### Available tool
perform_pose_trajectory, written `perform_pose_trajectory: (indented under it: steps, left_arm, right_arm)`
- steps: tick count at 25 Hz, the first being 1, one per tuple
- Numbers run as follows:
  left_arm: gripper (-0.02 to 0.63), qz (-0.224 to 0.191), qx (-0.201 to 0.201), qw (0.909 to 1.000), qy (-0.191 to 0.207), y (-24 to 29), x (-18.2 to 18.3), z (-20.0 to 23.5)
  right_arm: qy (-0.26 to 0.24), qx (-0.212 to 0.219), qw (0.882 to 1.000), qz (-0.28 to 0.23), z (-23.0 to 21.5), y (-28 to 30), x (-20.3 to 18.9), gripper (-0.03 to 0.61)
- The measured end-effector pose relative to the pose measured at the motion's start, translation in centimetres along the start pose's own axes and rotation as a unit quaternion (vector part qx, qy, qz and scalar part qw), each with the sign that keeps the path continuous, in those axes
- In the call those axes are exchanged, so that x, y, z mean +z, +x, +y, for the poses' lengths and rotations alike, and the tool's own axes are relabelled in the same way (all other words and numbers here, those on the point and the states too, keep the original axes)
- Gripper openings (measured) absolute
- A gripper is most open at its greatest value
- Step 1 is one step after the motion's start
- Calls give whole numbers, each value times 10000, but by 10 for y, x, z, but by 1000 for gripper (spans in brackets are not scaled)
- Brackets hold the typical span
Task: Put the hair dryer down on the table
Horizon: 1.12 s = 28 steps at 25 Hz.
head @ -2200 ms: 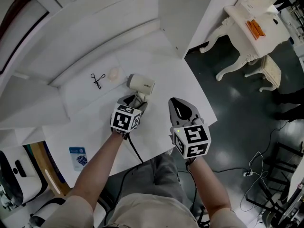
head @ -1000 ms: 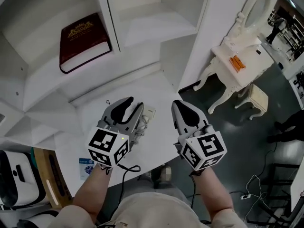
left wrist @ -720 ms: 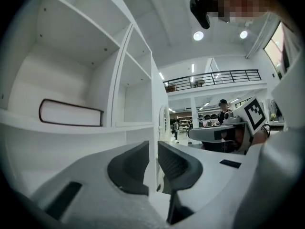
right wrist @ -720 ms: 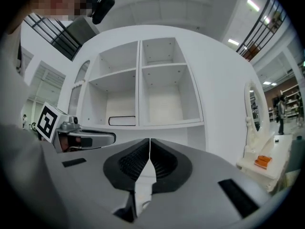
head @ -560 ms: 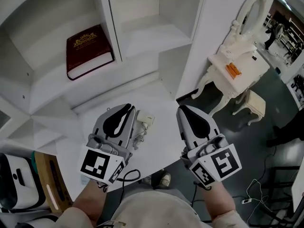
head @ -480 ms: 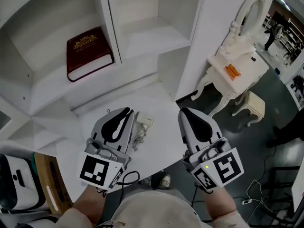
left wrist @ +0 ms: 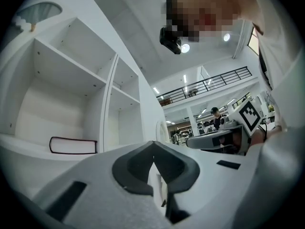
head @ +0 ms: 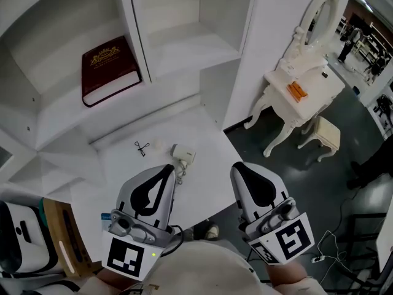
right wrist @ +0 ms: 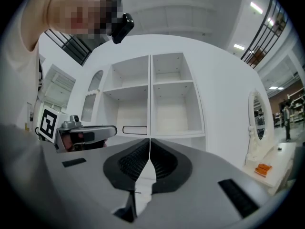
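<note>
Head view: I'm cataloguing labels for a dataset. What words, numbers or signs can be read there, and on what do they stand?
No text can be read.
Book: gold print on the red cover, too small to read.
Marker cubes: black-and-white square patterns only, no words or numbers.

A tall white shelf unit (head: 184, 23) with open compartments stands against the wall, with a dark red book (head: 109, 69) lying flat in one compartment and a white table (head: 209, 161) jutting out below. To the right, on a dark glossy floor (head: 288, 177), stand a cream dressing table (head: 301, 88) with curved legs and an oval mirror (head: 324, 14), and a small matching stool (head: 326, 137). Round ceiling lights (left wrist: 227, 37) shine overhead, and a railed balcony (left wrist: 205, 80) runs along the far upper wall.
</note>
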<state>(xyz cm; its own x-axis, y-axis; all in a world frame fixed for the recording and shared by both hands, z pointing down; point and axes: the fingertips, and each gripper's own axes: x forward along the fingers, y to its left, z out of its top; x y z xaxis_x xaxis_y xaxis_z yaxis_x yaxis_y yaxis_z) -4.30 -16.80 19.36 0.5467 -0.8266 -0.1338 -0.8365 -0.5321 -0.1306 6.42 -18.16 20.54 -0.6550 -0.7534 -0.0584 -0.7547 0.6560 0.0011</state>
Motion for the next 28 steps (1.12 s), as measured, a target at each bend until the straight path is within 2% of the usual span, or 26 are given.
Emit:
perform_pose_trajectory:
  steps: [4,9,12,17,28]
  left_arm:
    - [14,92,0,10000,-3,-4,-16,-1]
    - [14,86,71,9997,-210,-7,-37,0]
    - [14,160,143,9997,-143,-10,-40,-3]
    - [14,305,119,9992,-207,-11,-42,-8]
    - [12,51,27,10000,11,-9,-29,-8]
  right_arm:
    - [355,-35,9992,151,-4,-11,-28,21]
    - [483,81,9981,362,4,-19,-52,21]
    - [502,206,9983,223,5,-20,-48,21]
    - [380,103,9992,92,-2,-20,-37,20]
    - [336,8,9994,116,-4,-21,-32,20]
